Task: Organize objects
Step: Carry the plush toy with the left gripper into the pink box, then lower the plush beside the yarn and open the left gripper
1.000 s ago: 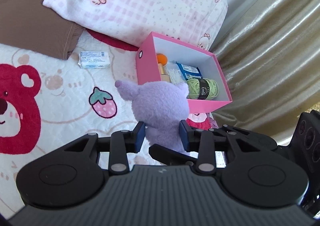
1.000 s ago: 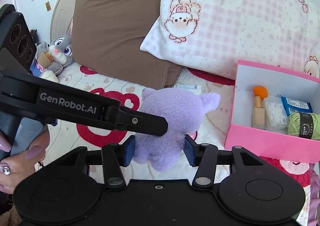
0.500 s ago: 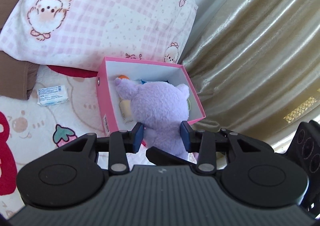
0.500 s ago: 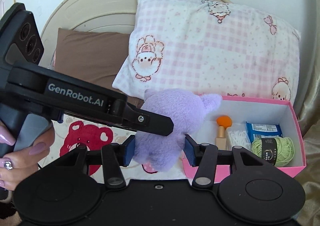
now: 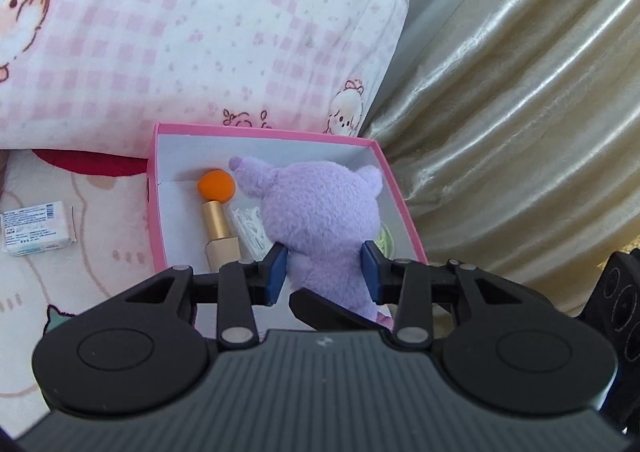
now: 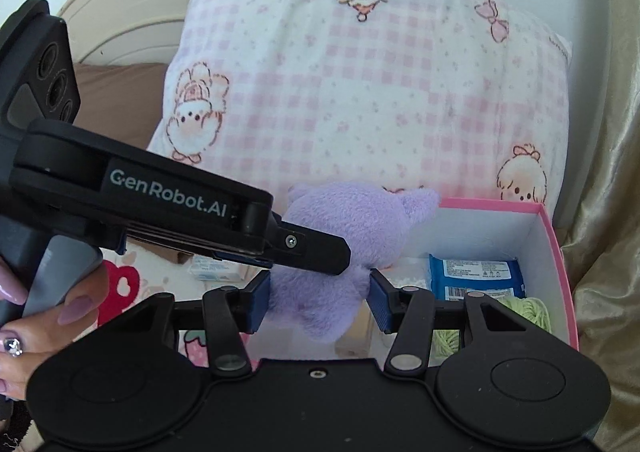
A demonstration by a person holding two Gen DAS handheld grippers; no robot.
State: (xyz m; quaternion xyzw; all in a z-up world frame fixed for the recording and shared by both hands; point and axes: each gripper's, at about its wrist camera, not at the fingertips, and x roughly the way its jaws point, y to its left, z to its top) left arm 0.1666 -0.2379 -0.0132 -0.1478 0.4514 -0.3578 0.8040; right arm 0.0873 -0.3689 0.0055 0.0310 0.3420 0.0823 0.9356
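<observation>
Both the left hand-held gripper (image 5: 323,271) and the right hand-held gripper (image 6: 318,298) clamp the purple plush toy (image 5: 320,212) by its lower body, likely sharing the soft bulk, holding it over the pink box (image 5: 154,204) on the bed, above the orange-tipped brush (image 5: 218,208).

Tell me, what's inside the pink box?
Inside the pink box: an orange-tipped wooden stick, a blue packet and green yarn. The purple plush covers the rest.

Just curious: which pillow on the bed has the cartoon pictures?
The pink-checked pillow behind the pink box; the brown pillow beside it is plain.
</observation>
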